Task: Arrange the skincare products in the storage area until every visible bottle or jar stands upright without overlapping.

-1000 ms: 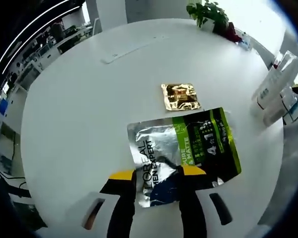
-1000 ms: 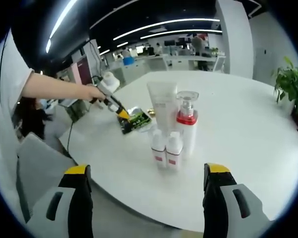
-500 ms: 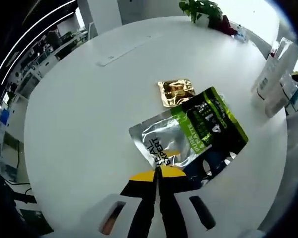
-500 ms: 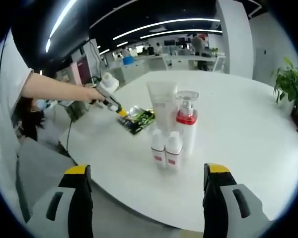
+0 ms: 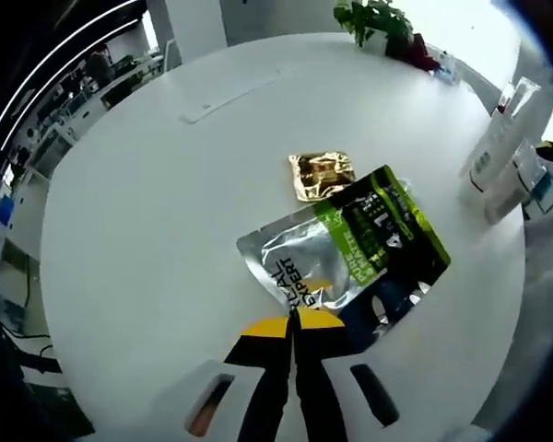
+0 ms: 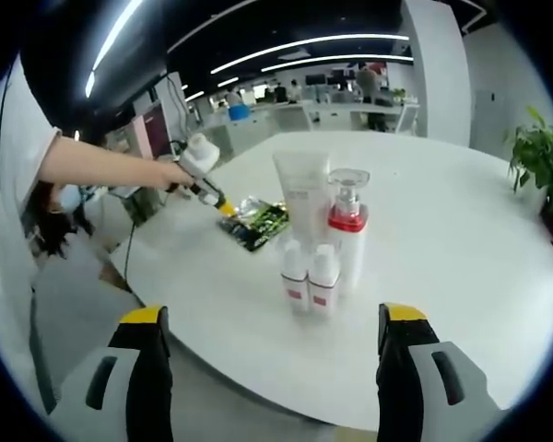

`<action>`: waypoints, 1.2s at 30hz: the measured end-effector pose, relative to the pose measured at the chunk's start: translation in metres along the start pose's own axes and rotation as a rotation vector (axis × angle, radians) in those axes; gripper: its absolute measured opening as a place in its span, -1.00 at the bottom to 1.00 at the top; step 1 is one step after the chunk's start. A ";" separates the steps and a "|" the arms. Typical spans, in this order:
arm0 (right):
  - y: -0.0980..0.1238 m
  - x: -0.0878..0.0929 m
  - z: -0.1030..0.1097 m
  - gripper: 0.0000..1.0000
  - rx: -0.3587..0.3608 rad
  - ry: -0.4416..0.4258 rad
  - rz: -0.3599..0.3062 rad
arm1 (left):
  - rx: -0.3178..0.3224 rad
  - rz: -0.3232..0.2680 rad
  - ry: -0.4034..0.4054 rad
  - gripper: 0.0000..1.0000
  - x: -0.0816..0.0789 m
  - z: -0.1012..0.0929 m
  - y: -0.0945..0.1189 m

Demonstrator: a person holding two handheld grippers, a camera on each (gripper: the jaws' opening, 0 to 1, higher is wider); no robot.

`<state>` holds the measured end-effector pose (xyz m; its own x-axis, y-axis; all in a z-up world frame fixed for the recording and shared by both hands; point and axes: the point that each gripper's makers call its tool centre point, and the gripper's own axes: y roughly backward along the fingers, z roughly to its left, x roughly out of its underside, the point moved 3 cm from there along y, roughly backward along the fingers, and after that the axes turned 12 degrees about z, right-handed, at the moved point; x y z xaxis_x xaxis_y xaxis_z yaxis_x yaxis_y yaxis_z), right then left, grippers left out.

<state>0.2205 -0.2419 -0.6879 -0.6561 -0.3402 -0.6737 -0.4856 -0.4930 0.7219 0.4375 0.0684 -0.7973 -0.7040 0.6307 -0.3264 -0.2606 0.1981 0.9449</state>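
Open-plan office all around, with ceiling light strips, desks far in the back and a big round white bench [image 5: 147, 212] in the middle of it.

Left claw [image 5: 293, 322] has its yellow-tipped jaws pressed together, pinching the near edge of a silver and green pouch [image 5: 346, 253]. That pouch lies flat on the bench, with the green and black printed half pointing away from the claw. Just past its far edge sits a small gold sachet [image 5: 321, 174], also flat; from this angle the corner of the pouch looks like it touches or slightly covers the sachet, can't say for sure. Off to the side near the bench rim stands the group of bottles [image 5: 502, 161], upright, well apart from the pouch. A potted plant [image 5: 378, 20] sits at the far edge of the bench, and a flat white strip thing [image 5: 226, 97] lies on the bare top further out.

Right claw [image 6: 269, 345] is spread wide and holds nothing, hovering at the bench edge. Right in front of it stand two small white bottles [image 6: 309, 274] side by side, touching or nearly so. Behind them are a pump bottle [image 6: 347, 230] with a red collar and clear cap and a tall white tube [image 6: 300, 193], all upright and packed close. Beyond that cluster a person's hand [image 6: 170, 172] holds the left claw down on the pouch.
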 end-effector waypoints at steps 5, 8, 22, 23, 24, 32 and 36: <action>0.000 0.000 0.001 0.86 -0.004 0.005 -0.002 | 0.009 -0.032 0.032 -0.94 -0.004 0.005 0.013; 0.000 -0.001 0.002 0.86 -0.006 0.010 -0.003 | 0.014 -0.048 0.045 -0.94 -0.006 0.002 0.023; 0.001 -0.003 0.005 0.86 -0.022 0.028 -0.016 | 0.022 -0.150 0.021 -0.94 -0.021 -0.019 0.076; 0.001 -0.003 0.006 0.86 -0.023 0.029 -0.018 | 0.027 -0.162 0.021 -0.94 -0.025 -0.019 0.077; 0.001 -0.003 0.006 0.86 -0.024 0.030 -0.019 | 0.035 -0.177 0.014 -0.94 -0.028 -0.021 0.078; 0.002 -0.005 0.008 0.85 -0.029 0.047 -0.036 | 0.058 -0.236 -0.043 -0.94 -0.042 -0.036 0.107; 0.003 -0.006 0.009 0.85 -0.035 0.054 -0.044 | 0.063 -0.242 -0.044 -0.94 -0.044 -0.037 0.112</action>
<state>0.2181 -0.2342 -0.6799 -0.6024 -0.3598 -0.7125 -0.4920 -0.5355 0.6864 0.4149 0.0350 -0.6780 -0.5962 0.5912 -0.5432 -0.3753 0.3928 0.8395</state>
